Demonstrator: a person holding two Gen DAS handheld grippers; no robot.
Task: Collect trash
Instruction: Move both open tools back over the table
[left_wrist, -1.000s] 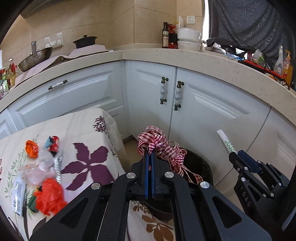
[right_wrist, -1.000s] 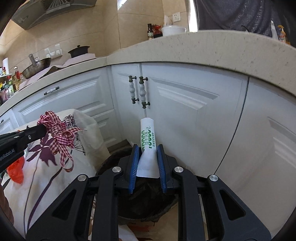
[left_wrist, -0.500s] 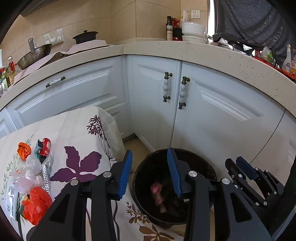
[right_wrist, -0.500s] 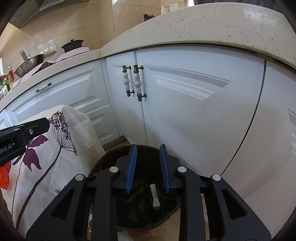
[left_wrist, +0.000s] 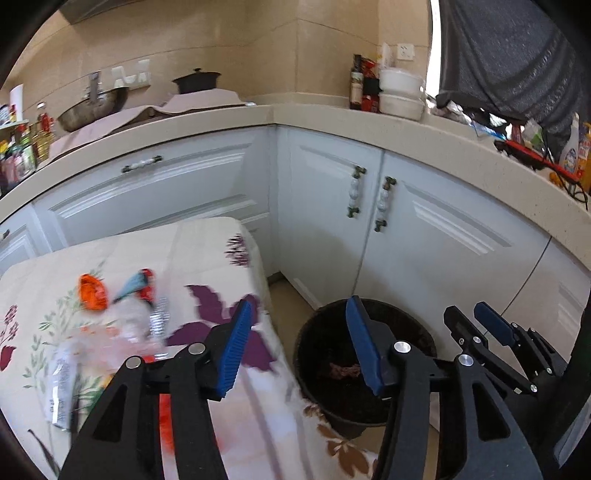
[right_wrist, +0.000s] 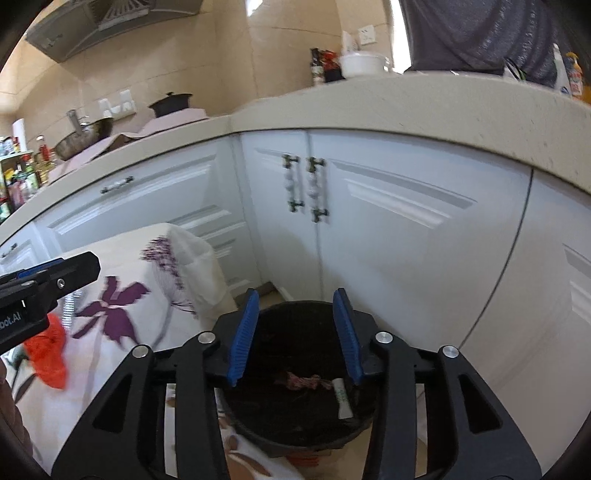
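Nearby, floral tablecloth, seemingly trash-strewn.

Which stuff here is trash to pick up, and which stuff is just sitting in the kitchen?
For the job:
black bin with checked ribbon and white tube inside
orange wrapper, red wrapper and silver packet on the flowered cloth

Just sitting there:
wok
black pot
sauce bottle
white bowls
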